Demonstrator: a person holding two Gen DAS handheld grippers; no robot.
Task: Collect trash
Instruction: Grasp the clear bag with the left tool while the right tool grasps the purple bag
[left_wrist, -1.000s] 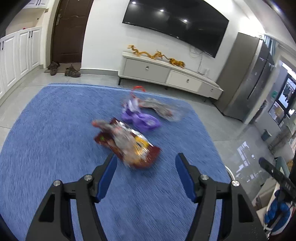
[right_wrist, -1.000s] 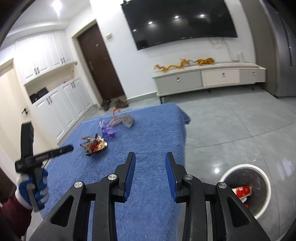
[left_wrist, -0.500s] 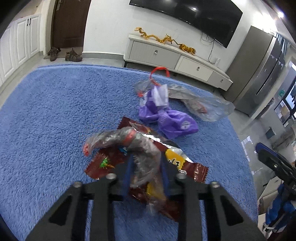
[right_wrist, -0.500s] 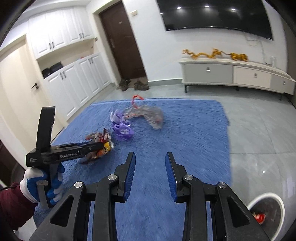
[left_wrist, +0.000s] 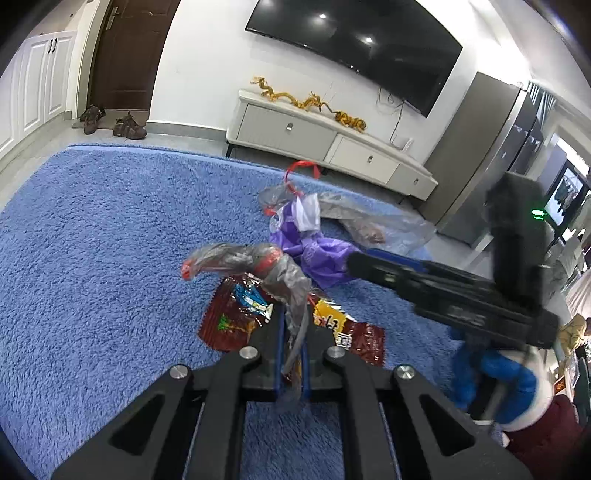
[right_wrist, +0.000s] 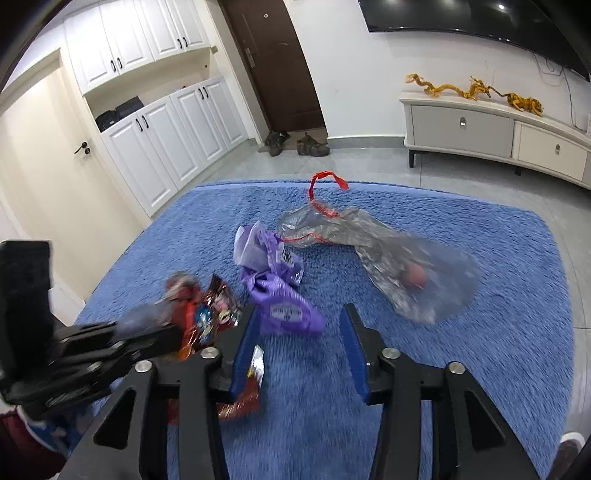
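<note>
Left gripper (left_wrist: 291, 334) pressed together on a twist of grey film (left_wrist: 258, 260), pinched between the blue pads; film's lower end hanging below the fingers, partly hidden by them. Red wrapper (left_wrist: 236, 319) flat on the blue rug (left_wrist: 92, 240) directly under the film, middle section covered by the fingers; printing too crumpled to read. Purple bag (left_wrist: 317, 247) just beyond the wrapper, right edge cut off by the right gripper's body in the left view. Clear bag (right_wrist: 406, 266) with red handle loop (right_wrist: 327, 179) lying beside the purple bag (right_wrist: 275, 291), touching it at the near end; small reddish item inside, not identifiable. Right gripper (right_wrist: 299, 343) spread, jaws just widened, nothing between the pads; purple bag just ahead of the fingertips, contact not determinable. Left gripper (right_wrist: 166, 332) and its load blurred in the right view. Gloved hand (left_wrist: 491, 380) in blue and white visible at lower right, sleeve cut off by the frame edge.
</note>
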